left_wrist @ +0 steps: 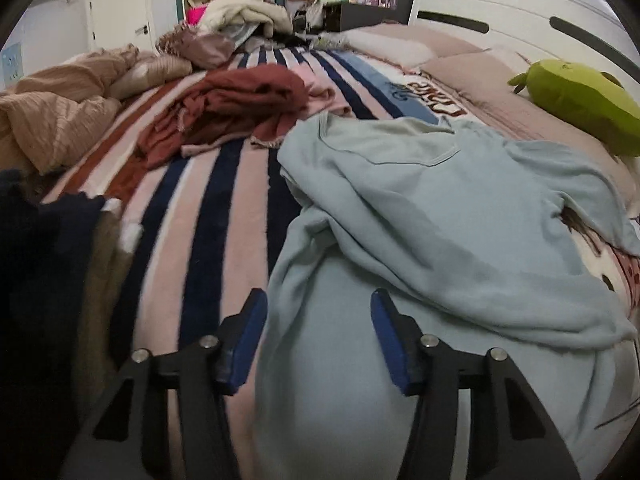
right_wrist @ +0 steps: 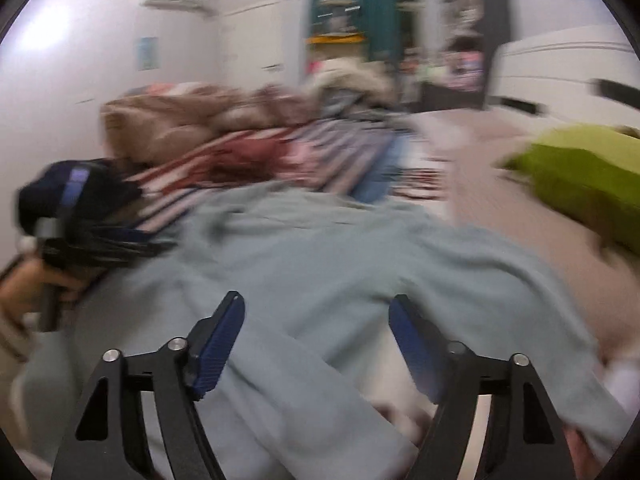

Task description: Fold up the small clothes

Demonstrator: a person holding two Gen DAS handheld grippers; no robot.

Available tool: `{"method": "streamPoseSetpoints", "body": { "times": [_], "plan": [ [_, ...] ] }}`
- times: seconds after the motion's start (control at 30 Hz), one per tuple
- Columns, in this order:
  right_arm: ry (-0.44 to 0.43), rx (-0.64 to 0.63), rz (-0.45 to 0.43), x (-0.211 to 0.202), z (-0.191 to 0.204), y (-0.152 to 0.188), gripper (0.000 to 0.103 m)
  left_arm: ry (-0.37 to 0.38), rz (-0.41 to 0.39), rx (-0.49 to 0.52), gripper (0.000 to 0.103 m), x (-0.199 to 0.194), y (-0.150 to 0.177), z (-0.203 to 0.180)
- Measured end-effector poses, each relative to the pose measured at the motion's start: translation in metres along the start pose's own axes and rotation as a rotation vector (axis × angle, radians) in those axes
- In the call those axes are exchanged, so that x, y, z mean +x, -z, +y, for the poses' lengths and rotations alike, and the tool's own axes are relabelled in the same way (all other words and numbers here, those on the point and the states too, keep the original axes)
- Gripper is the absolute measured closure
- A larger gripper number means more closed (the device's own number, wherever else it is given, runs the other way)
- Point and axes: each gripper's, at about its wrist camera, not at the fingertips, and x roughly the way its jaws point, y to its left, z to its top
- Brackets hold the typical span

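A light blue long-sleeved top [left_wrist: 440, 220] lies crumpled on the striped blanket [left_wrist: 208, 208], neckline toward the far end. My left gripper [left_wrist: 318, 320] hangs low over its near left part. The jaws stand apart with the cloth running between them, and the pads do not pinch it. In the blurred right wrist view, my right gripper [right_wrist: 316, 320] is open just above the same top [right_wrist: 320, 248], with nothing in its jaws. At the left edge of that view, a person's hand [right_wrist: 36, 284] holds the left gripper's handle.
A maroon garment [left_wrist: 232, 100] and a pink one lie heaped mid-bed. A tan blanket [left_wrist: 60, 112] is bunched at the left, with dark cloth [left_wrist: 40, 260] nearer. A green plush [left_wrist: 580, 100] rests on the right by the white headboard [left_wrist: 500, 4].
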Motion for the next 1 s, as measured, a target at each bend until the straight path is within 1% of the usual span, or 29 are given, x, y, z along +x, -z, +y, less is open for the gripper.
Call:
{"method": "streamPoseSetpoints", "body": {
  "times": [0.07,0.17,0.2,0.23,0.27,0.33,0.37,0.4,0.43,0.47,0.5,0.57,0.63,0.67,0.7,0.77,0.8,0.83,0.87,0.93,1.0],
  "plan": [
    [-0.128,-0.031,0.046,0.034,0.009,-0.017,0.031,0.006,0.016,-0.005,0.058,0.013,-0.006,0.002],
    [-0.245,-0.078,0.137,0.086,0.027,-0.035,0.031,0.007,0.028,0.0,0.067,0.031,-0.016,0.004],
    [-0.28,-0.087,0.167,0.102,0.032,-0.039,0.032,0.008,0.028,-0.002,0.074,0.034,-0.018,0.005],
    [-0.309,-0.088,0.195,0.119,0.037,-0.045,0.032,0.012,0.025,-0.007,0.086,0.038,-0.02,0.006],
    [-0.336,-0.078,0.21,0.13,0.041,-0.048,0.032,-0.003,0.015,-0.017,0.094,0.04,-0.022,0.009],
    [-0.398,-0.052,0.232,0.149,0.048,-0.055,0.032,-0.063,-0.01,-0.043,0.097,0.038,-0.021,0.014],
    [-0.41,-0.047,0.234,0.154,0.05,-0.056,0.035,-0.103,-0.038,-0.071,0.097,0.034,-0.02,0.021],
    [-0.423,-0.046,0.236,0.162,0.054,-0.059,0.038,-0.135,-0.048,-0.088,0.097,0.033,-0.019,0.027],
    [-0.434,-0.049,0.242,0.168,0.058,-0.061,0.046,-0.149,-0.055,-0.1,0.098,0.033,-0.019,0.031],
    [-0.454,-0.051,0.255,0.178,0.065,-0.064,0.049,-0.165,-0.06,-0.12,0.099,0.033,-0.017,0.038],
    [-0.463,-0.054,0.267,0.186,0.07,-0.066,0.049,-0.178,-0.061,-0.135,0.099,0.033,-0.016,0.043],
    [-0.452,-0.067,0.298,0.206,0.085,-0.069,0.049,-0.204,-0.058,-0.158,0.099,0.035,-0.015,0.047],
    [-0.479,-0.055,0.319,0.221,0.091,-0.072,0.05,-0.195,-0.058,-0.167,0.099,0.037,-0.016,0.049],
    [-0.509,-0.041,0.334,0.229,0.094,-0.073,0.057,-0.187,-0.057,-0.17,0.099,0.037,-0.017,0.049],
    [-0.52,-0.032,0.339,0.236,0.097,-0.074,0.062,-0.18,-0.056,-0.172,0.099,0.038,-0.018,0.05],
    [-0.536,-0.016,0.339,0.244,0.1,-0.076,0.087,-0.167,-0.054,-0.174,0.099,0.037,-0.017,0.05],
    [-0.532,-0.013,0.338,0.246,0.1,-0.076,0.092,-0.163,-0.054,-0.173,0.099,0.037,-0.017,0.05],
    [-0.512,-0.016,0.336,0.249,0.1,-0.077,0.097,-0.16,-0.053,-0.168,0.099,0.037,-0.017,0.05],
    [-0.457,-0.03,0.336,0.251,0.099,-0.076,0.099,-0.157,-0.051,-0.164,0.099,0.037,-0.017,0.05],
    [-0.386,-0.031,0.343,0.254,0.092,-0.074,0.1,-0.155,-0.05,-0.161,0.099,0.037,-0.017,0.049],
    [-0.325,0.005,0.339,0.257,0.077,-0.073,0.1,-0.156,-0.051,-0.157,0.099,0.037,-0.017,0.049]
  ]
}}
